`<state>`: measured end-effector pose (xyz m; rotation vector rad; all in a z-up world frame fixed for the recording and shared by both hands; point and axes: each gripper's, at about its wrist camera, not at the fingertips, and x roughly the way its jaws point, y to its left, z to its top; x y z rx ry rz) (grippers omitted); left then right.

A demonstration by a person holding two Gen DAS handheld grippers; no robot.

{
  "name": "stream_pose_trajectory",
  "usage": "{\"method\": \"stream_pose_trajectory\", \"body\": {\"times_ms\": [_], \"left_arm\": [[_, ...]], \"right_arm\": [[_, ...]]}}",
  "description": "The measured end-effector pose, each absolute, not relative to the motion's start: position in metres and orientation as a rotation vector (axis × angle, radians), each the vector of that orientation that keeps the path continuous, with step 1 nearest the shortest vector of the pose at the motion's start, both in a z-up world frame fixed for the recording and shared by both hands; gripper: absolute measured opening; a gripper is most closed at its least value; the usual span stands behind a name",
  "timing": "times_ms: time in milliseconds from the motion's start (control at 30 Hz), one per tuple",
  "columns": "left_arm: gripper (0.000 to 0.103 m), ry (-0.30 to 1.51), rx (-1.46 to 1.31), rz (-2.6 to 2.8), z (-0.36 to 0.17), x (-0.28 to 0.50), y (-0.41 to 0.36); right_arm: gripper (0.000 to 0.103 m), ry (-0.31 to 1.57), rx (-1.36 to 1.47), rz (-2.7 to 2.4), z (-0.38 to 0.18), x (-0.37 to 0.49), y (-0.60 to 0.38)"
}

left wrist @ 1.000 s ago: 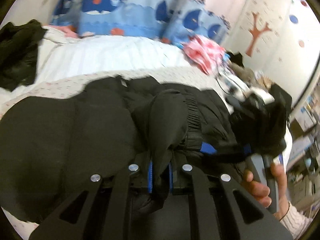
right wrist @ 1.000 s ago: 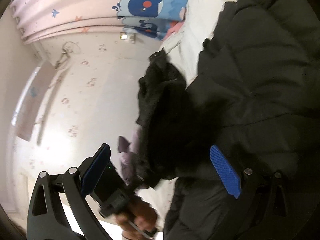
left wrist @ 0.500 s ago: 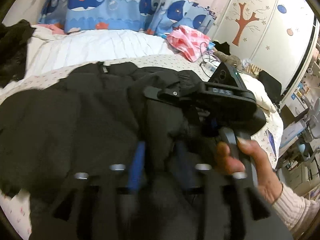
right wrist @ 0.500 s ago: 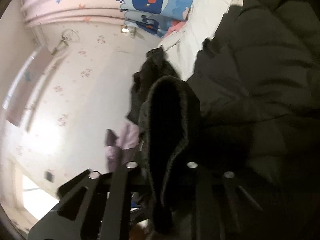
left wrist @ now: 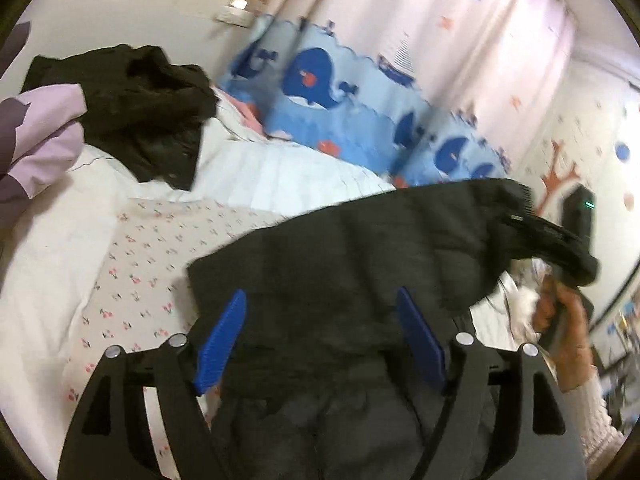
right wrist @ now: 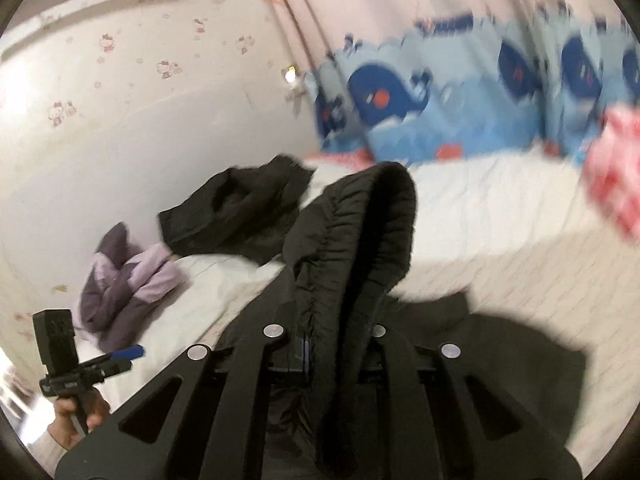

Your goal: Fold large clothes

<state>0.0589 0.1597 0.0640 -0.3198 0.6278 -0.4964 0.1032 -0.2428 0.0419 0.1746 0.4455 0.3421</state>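
Two grippers, one black padded jacket lifted off the bed, and the fold barely begun.

Nearest us, our right gripper (right wrist: 320, 344) is clenched on the elastic cuff of the jacket sleeve (right wrist: 356, 248), which stands up above the bed (right wrist: 500, 216). Our left gripper (left wrist: 320, 340) has its jaws opening, pads clear of the black padded jacket (left wrist: 360, 248) that lies between them. Most of the jacket hangs crumpled over the bed's near edge; sleeves and body are left to fold. Farther across the bed lie another black garment (left wrist: 152, 96) and a purple jacket (right wrist: 124, 276), unfolded.
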Motion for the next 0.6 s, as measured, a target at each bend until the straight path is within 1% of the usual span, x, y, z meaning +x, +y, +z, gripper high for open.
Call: {"method": "stream_pose_trajectory", "body": {"times_ms": [67, 167, 233, 300, 367, 467, 533, 600], "left_arm": [[0.074, 0.644, -0.352, -0.496, 0.055, 0.076, 0.153], [0.074, 0.677, -0.358, -0.522, 0.039, 0.096, 0.130], [0.074, 0.696, -0.335, -0.542, 0.030, 0.106, 0.106], [0.075, 0.716, -0.295, -0.559, 0.021, 0.116, 0.084], [0.076, 0.753, -0.210, -0.540, 0.001, 0.134, 0.059], [0.076, 0.838, -0.147, -0.466, -0.034, 0.159, 0.044], [0.076, 0.908, -0.097, -0.415, -0.064, 0.176, 0.040], [0.076, 0.934, -0.088, -0.418, -0.074, 0.180, 0.041]], "right_arm": [[0.010, 0.460, 0.157, 0.288, 0.045, 0.100, -0.264], [0.010, 0.513, 0.202, 0.211, 0.022, 0.098, -0.315], [0.010, 0.560, 0.269, 0.189, -0.005, 0.099, -0.349], [0.010, 0.645, 0.328, 0.169, -0.048, 0.109, -0.374], [0.010, 0.716, 0.369, 0.158, -0.090, 0.118, -0.385], [0.010, 0.816, 0.450, 0.145, -0.155, 0.132, -0.400], [0.019, 0.840, 0.531, 0.163, -0.184, 0.135, -0.410], [0.021, 0.832, 0.583, 0.170, -0.194, 0.131, -0.419]]}}
